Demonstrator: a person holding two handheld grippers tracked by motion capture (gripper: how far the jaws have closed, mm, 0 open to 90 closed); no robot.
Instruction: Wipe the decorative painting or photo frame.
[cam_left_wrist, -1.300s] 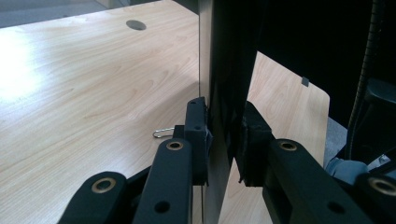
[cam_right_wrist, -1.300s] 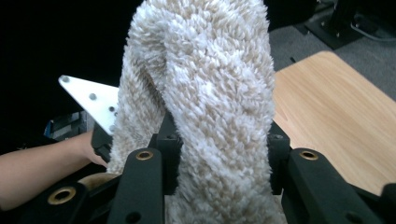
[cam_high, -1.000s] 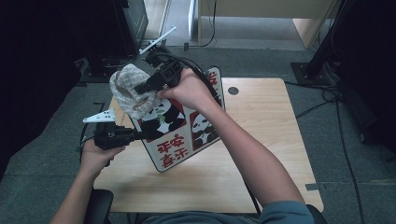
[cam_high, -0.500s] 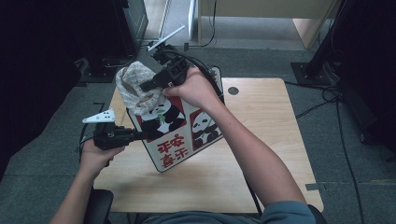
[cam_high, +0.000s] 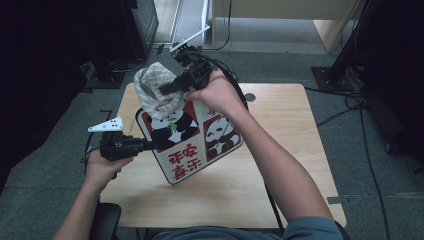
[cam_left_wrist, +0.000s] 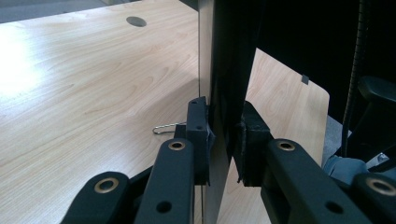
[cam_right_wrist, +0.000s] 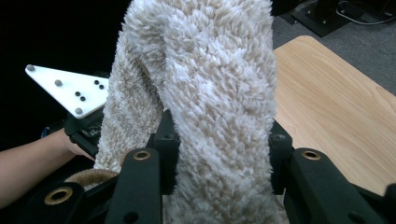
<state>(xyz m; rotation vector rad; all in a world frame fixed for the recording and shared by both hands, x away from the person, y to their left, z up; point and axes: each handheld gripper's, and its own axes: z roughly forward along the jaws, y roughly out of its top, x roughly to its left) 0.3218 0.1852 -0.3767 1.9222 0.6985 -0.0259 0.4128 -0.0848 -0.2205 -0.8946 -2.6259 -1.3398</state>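
Note:
A flat bag (cam_high: 195, 145) printed with pandas and red panels stands tilted above the wooden table (cam_high: 280, 165). My left gripper (cam_high: 150, 145) is shut on its left edge; in the left gripper view the pads (cam_left_wrist: 198, 135) pinch the thin bag edge (cam_left_wrist: 224, 70) between them. A fluffy cream plush item (cam_high: 152, 87) sits at the bag's upper left corner, and my right gripper (cam_high: 165, 90) is shut on it. In the right gripper view the fleece (cam_right_wrist: 210, 84) bulges up between the right gripper's (cam_right_wrist: 219, 140) jaws and hides what lies beyond.
A small bent wire clip (cam_left_wrist: 168, 127) lies on the table near the bag. There is a round cable hole (cam_high: 250, 97) at the table's far side. Cables and dark furniture legs (cam_high: 350, 60) stand on the grey carpet around the table.
My right gripper has carried the fluffy item slightly to the right and farther from me, at the top of the bag. The left hand has stayed in place.

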